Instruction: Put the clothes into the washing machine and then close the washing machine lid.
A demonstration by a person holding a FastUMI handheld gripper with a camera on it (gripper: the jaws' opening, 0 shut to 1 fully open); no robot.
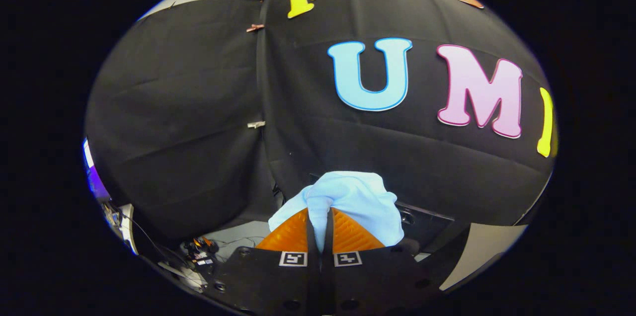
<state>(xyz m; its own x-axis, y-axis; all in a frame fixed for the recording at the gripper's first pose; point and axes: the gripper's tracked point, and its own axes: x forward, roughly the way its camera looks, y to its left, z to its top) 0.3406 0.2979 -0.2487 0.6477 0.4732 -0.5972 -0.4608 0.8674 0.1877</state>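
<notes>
Soft matt cloth garment (350, 201), ribbed fingers (293, 234)

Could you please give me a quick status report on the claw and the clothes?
Claw shut on light blue cloth garment, bunched up over its fingers. Garment held up in front of black cloth wall. Nothing seen in the way.

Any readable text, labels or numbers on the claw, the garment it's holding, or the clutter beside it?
Claw, shut on the garment: no words or numbers. Its two square tags carry block patterns, not characters.
Garment: no print or label visible.
Clutter beside the claw: too small and blurred to read.
</notes>
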